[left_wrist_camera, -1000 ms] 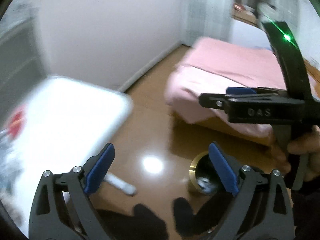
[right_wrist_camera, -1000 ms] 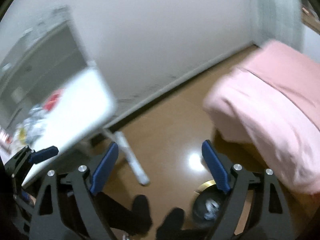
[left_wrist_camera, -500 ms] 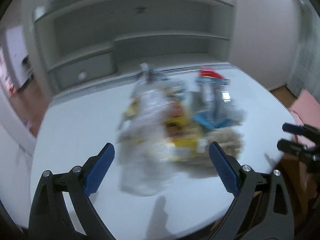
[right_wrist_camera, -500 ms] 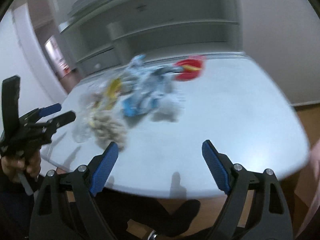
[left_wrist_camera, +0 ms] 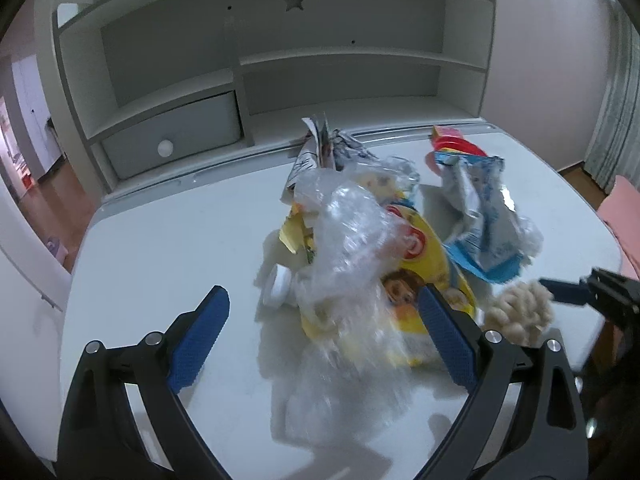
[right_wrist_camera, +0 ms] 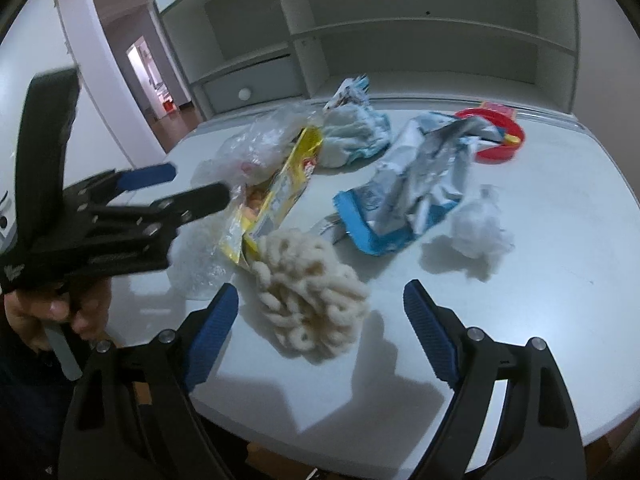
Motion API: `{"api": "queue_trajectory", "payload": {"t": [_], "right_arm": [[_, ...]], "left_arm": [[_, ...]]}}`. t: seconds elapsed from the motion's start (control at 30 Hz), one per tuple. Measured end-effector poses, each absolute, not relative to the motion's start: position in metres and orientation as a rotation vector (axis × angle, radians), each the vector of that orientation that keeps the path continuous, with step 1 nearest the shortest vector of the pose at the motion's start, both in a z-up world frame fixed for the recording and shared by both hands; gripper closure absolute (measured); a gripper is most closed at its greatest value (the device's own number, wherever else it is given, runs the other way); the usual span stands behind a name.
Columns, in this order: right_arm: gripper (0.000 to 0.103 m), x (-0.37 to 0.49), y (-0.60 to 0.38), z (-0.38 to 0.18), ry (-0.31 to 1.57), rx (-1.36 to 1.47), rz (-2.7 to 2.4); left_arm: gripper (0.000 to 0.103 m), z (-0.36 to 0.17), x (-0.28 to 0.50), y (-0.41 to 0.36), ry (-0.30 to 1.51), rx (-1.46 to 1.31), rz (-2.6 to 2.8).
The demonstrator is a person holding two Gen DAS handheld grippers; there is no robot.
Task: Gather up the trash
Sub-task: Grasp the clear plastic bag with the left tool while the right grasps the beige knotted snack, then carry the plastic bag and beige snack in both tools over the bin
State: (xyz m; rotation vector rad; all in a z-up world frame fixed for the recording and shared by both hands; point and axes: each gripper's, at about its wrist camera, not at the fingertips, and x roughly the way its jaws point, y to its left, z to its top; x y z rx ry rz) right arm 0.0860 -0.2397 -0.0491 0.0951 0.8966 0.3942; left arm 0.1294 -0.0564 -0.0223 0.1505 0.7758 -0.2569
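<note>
A heap of trash lies on the white table (left_wrist_camera: 160,248): clear crumpled plastic (left_wrist_camera: 352,240), a yellow snack bag (left_wrist_camera: 424,276), a blue-and-silver wrapper (left_wrist_camera: 480,216), a beige knotted clump (right_wrist_camera: 312,304), a white tissue ball (right_wrist_camera: 480,224), a red lid (right_wrist_camera: 500,136) and a white cap (left_wrist_camera: 278,290). My left gripper (left_wrist_camera: 324,344) is open, its jaws on either side of the plastic's near end. My right gripper (right_wrist_camera: 320,336) is open, just short of the beige clump. The left gripper also shows in the right wrist view (right_wrist_camera: 176,184).
A grey-white shelf unit (left_wrist_camera: 280,80) with a drawer stands behind the table. A doorway (right_wrist_camera: 152,76) opens at the left. A pink bed edge (left_wrist_camera: 624,216) shows at the right. The table's near edge (right_wrist_camera: 360,432) lies under the right gripper.
Both grippers swung from the floor, bed and bin up to the table. They have since closed in on the trash heap. Both stay open.
</note>
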Motion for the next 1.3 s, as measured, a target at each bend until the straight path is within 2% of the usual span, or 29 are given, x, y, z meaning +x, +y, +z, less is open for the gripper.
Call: {"api": "queue_trajectory", "payload": {"t": [0.03, 0.07, 0.1, 0.13, 0.2, 0.23, 0.3, 0.4, 0.63, 0.83, 1.03, 1.3], "right_arm": [[0.031, 0.088, -0.235, -0.051, 0.904, 0.089, 0.397], [0.041, 0.089, -0.236, -0.052, 0.910, 0.087, 0.403], [0.056, 0.089, -0.233, -0.054, 0.917, 0.084, 0.409], [0.061, 0.090, -0.231, -0.054, 0.920, 0.080, 0.412], [0.075, 0.088, -0.229, -0.054, 0.918, 0.068, 0.420], [0.077, 0.085, -0.227, -0.051, 0.906, 0.057, 0.419], [0.080, 0.082, -0.228, -0.046, 0.891, 0.061, 0.421], [0.081, 0.081, -0.230, -0.037, 0.870, 0.066, 0.420], [0.081, 0.062, -0.249, -0.013, 0.812, 0.087, 0.392], [0.081, 0.044, -0.289, -0.002, 0.785, 0.133, 0.319], [0.081, 0.007, -0.367, 0.002, 0.767, 0.199, 0.150], [0.081, -0.072, -0.497, -0.015, 0.768, 0.326, -0.157]], "left_arm": [[0.011, -0.025, 0.134, -0.056, 0.779, 0.150, -0.243], [0.011, -0.027, 0.138, -0.055, 0.780, 0.154, -0.231], [0.013, -0.028, 0.140, -0.055, 0.776, 0.156, -0.225], [0.017, -0.028, 0.142, -0.055, 0.768, 0.158, -0.222], [0.033, -0.027, 0.142, -0.055, 0.756, 0.161, -0.232], [0.037, -0.027, 0.142, -0.056, 0.758, 0.165, -0.247], [0.069, -0.028, 0.143, -0.059, 0.771, 0.179, -0.261], [0.077, -0.027, 0.142, -0.058, 0.780, 0.178, -0.263], [0.078, 0.005, 0.126, -0.045, 0.725, 0.143, -0.237], [0.078, 0.032, 0.106, -0.066, 0.667, 0.157, -0.276], [0.078, 0.045, 0.073, -0.151, 0.616, 0.234, -0.466], [0.078, 0.025, 0.016, -0.298, 0.605, 0.320, -0.809]]}}
